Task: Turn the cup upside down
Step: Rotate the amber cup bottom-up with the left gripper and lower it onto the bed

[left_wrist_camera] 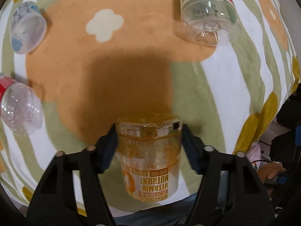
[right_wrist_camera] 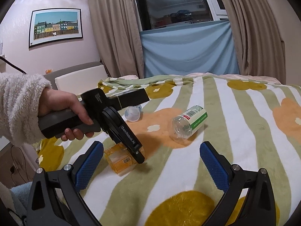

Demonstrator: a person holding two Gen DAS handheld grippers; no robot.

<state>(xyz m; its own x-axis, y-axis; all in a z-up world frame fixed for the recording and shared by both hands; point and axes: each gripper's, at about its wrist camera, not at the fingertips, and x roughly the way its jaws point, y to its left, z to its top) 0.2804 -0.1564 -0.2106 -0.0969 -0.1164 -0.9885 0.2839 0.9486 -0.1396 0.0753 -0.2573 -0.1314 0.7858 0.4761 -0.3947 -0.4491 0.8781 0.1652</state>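
While the cup is gripped by the left gripper, the scene is set out from left to right as follows.

Far-left bottle (left_wrist_camera: pixel 27 27): a small clear bottle with a blue cap is seen lying on its side on the blanket (left_wrist_camera: pixel 216 86), well apart from the cup.

Near-left bottle (left_wrist_camera: pixel 18 107): a clear bottle with a red label is seen lying on its side at the left edge.

Left gripper (left_wrist_camera: pixel 149 146): its fingers are clenched on the cup, one blue pad pressed to each side wall.

Cup (left_wrist_camera: pixel 150 156): a clear orange container printed "VITAMIN NUTRIENT" is held between the pads, low over the near part of the blanket; in the left wrist view the print reads inverted. Whether it touches the blanket cannot be told.

Far-right bottle (left_wrist_camera: pixel 208 15): a large clear bottle with a green and white label is seen lying on its side, well apart.

Right gripper (right_wrist_camera: pixel 151 162): its fingers are spread and nothing is held; it hangs over the near blanket, beside the cup.

Step in hand: the turn is judged to be under way or near its end.

Doing it well: the squeeze should be kept steady on the thin wall, the rim should be brought level before it is lowered, and release should be made only once the cup is seated, since the soft blanket could let it tip.
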